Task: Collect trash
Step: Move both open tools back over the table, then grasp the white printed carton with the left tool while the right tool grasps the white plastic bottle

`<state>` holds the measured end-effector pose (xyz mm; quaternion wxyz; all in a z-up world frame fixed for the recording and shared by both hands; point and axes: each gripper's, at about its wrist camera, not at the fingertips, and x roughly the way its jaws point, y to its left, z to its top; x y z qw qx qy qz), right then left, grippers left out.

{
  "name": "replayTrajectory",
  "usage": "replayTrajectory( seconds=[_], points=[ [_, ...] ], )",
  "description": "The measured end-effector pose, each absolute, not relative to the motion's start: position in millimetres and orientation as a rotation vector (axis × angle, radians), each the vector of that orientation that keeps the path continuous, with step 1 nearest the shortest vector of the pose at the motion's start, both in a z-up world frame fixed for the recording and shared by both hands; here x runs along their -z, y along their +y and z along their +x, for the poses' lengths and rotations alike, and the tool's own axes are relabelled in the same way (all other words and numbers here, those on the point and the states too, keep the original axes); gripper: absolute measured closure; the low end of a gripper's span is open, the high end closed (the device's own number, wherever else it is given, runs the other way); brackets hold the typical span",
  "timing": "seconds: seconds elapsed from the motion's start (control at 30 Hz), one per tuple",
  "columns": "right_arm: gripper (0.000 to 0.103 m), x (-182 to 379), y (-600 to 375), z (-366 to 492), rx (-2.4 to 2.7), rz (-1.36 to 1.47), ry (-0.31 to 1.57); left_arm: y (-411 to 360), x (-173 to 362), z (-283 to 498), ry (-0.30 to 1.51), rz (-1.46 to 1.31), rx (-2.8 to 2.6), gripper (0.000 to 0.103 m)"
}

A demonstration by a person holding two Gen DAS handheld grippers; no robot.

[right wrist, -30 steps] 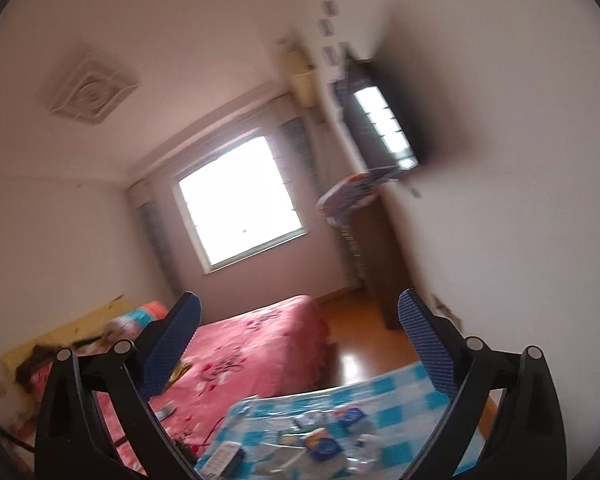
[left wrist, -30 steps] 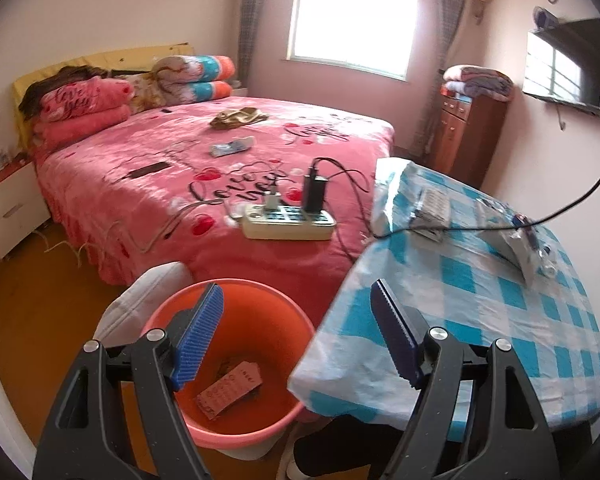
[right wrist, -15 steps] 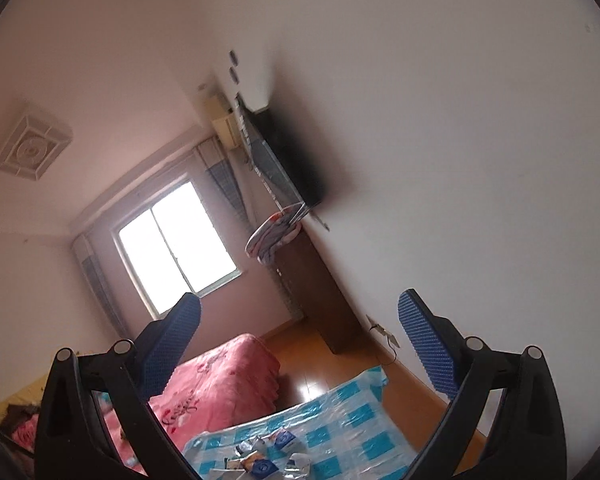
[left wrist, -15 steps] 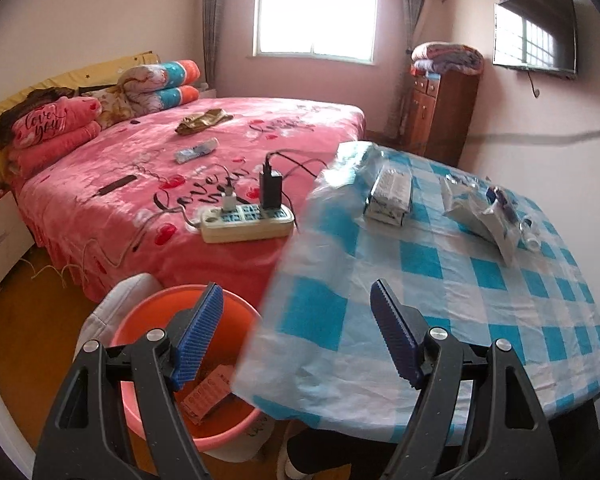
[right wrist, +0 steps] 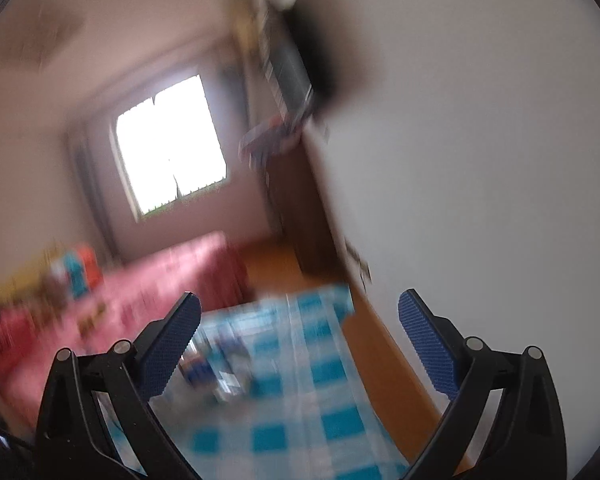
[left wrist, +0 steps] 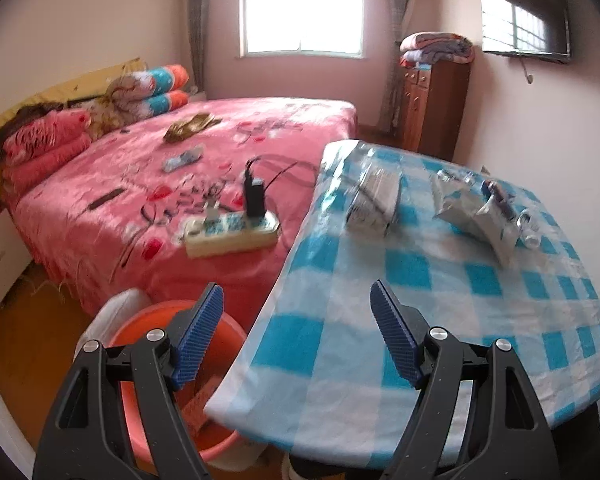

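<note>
Table edge: the checked table (left wrist: 440, 280) overhangs the orange bucket (left wrist: 140, 328), with the bed (left wrist: 180, 168) just beside.
Left gripper (left wrist: 296, 332): wide, empty, above the table's near edge.
Right gripper (right wrist: 300, 340): wide, empty, view blurred.
Trash: wrappers (left wrist: 480, 216) and a box (left wrist: 374, 200) at the table's far end.
Nearby: power strip (left wrist: 232, 234) on the bed.

a home bedroom: a bed (left wrist: 204, 168) with a pink floral cover fills the nine to twelve o'clock side, folded quilts (left wrist: 152, 88) at its head, a curtained window (left wrist: 302, 6) at twelve, a wooden dresser (left wrist: 432, 108) and wall-mounted television (left wrist: 526, 14) toward two.
</note>
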<state>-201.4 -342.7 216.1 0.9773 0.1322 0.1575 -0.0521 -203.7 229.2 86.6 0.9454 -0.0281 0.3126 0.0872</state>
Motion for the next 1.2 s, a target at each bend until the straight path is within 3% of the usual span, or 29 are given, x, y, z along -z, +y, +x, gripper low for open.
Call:
replayTrajectory(
  seconds=[0.13, 0.37, 0.87, 1.2],
  points=[
    [0.005, -157, -311, -158, 0.149, 0.128, 0.475, 211, -100, -181, 0.609, -0.019, -0.126, 0.026],
    [0.005, -81, -285, -100, 0.023, 0.223, 0.706, 168, -101, -125, 0.614, 0.068, -0.004, 0.026],
    [0.005, -51, -241, -40, -0.095, 0.155, 0.813, 135, -71, 16, 0.75, 0.287, 0.076, 0.026],
    [0.005, -36, -230, -8, -0.167, 0.141, 0.848, 157, -43, 59, 0.891, 0.213, 0.07, 0.027]
  ],
)
